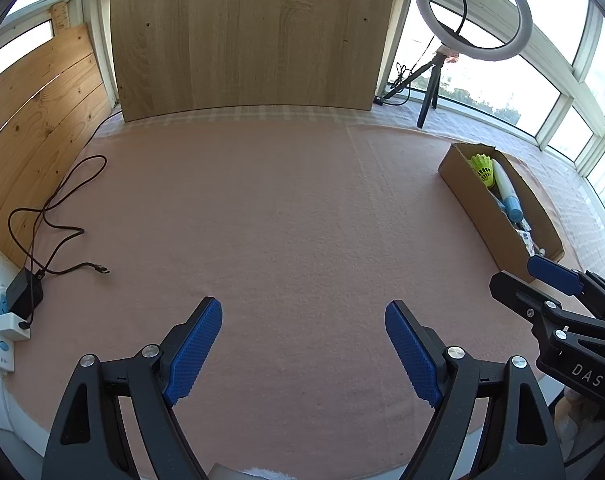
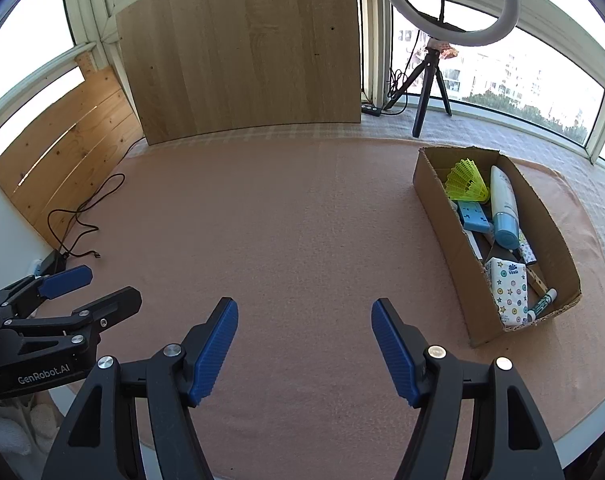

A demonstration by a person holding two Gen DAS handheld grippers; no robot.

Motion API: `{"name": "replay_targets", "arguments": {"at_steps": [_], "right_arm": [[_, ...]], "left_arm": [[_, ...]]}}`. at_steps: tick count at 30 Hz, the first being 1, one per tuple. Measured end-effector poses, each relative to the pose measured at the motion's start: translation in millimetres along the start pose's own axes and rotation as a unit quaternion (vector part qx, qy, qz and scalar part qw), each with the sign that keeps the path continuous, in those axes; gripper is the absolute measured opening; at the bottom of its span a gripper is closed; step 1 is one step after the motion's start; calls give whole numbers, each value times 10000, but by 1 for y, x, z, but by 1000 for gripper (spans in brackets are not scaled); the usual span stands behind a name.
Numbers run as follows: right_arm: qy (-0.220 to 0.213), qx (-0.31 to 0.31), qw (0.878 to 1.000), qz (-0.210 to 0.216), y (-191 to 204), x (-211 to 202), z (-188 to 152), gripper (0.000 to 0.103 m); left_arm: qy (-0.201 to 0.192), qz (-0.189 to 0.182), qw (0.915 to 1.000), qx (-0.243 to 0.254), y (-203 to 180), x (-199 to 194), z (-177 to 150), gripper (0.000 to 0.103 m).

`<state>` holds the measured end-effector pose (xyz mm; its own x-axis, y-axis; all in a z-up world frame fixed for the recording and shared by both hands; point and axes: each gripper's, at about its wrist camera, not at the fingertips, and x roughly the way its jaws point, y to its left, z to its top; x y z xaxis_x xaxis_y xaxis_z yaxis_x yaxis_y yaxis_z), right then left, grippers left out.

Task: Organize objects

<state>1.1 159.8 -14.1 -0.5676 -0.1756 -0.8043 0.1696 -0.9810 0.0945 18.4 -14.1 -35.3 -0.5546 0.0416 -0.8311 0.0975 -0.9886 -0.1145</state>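
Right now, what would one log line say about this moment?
left gripper: open, empty | right gripper: open, empty | cardboard box: holds shuttlecock, bottle, tissue pack

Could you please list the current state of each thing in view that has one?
left gripper: open, empty
right gripper: open, empty
cardboard box: open-topped, filled
yellow shuttlecock: lying in box
white bottle: lying in box, capped
black cable: loose end unplugged
ring light: unlit
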Motion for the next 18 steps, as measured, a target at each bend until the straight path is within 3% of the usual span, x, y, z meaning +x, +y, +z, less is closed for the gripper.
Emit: {"name": "replay_targets", "arguments": {"at_steps": [18], "right_arm": [[55,50,10000,2,-5,4,0,66]], "left_arm": [[19,8,10000,16,-2,2,-1,86]]}}
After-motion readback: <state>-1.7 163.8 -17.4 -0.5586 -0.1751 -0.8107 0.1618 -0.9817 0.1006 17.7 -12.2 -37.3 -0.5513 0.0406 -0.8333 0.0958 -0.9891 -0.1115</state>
